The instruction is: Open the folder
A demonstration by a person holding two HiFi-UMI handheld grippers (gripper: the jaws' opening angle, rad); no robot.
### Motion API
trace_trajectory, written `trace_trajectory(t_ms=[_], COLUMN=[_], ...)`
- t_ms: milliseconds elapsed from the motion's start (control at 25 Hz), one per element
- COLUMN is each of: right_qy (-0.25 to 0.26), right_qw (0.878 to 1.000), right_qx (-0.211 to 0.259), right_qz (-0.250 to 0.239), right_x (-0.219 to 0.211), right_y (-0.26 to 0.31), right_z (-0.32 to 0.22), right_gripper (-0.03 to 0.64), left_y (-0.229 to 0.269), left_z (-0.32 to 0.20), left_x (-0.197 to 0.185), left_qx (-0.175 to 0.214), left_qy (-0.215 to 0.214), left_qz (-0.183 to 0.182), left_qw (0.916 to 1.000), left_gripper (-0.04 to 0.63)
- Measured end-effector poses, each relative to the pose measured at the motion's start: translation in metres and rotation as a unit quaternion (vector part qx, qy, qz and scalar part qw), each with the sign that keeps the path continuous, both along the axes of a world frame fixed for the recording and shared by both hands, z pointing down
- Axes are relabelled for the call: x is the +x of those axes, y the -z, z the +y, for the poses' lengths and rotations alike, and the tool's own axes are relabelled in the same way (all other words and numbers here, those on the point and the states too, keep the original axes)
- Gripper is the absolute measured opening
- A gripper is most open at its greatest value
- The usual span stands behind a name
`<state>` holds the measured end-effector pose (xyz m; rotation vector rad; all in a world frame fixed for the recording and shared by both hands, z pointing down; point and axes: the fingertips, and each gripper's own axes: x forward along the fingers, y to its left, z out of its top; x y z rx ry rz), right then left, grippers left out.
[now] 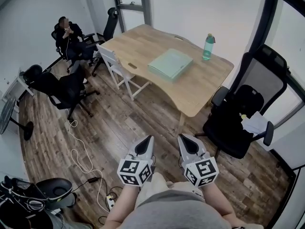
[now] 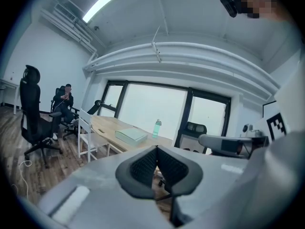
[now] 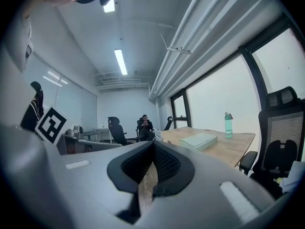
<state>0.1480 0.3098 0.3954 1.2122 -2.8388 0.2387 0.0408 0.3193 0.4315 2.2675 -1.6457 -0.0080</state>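
Flanking the table [image 1: 209,82], chairs [image 1: 238,120] ring the closed folder [image 1: 170,64] and bottle [image 1: 208,46].

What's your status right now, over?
Left gripper, right gripper: jaws shut, empty. Green folder closed on wooden table, far ahead. Black office chair beside the approach.

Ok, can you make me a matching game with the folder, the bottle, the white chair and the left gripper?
Things:
1. folder
2. bottle
3. white chair
4. left gripper

Places or states:
A. standing upright near the table's edge
B. jaws shut, nothing between them
C. lying flat in the middle of the table
D. on the floor, up against the table's side

Pairs: 1-C, 2-A, 3-D, 4-B
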Motion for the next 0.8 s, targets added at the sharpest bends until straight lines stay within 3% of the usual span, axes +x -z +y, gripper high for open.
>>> trace_trajectory(t_ms=[400, 800], right_qy=[0.002, -0.029], right_qw=[1.000, 0.999], right_qx=[-0.010, -0.020], right_qz=[0.008, 0.011], right_x=[-0.001, -0.009], right_y=[-0.007, -0.014], right_z=[-0.005, -0.057], right_gripper=[0.000, 0.000], left_y=[-0.008, -0.011], left_z=[-0.003, -0.058], left_x=[-0.007, -0.021], left_qx=[-0.010, -0.007], left_qy=[0.001, -0.017], left_qz=[-0.004, -0.001], left_qw=[0.9999, 0.9998], left_gripper=[0.005, 0.005])
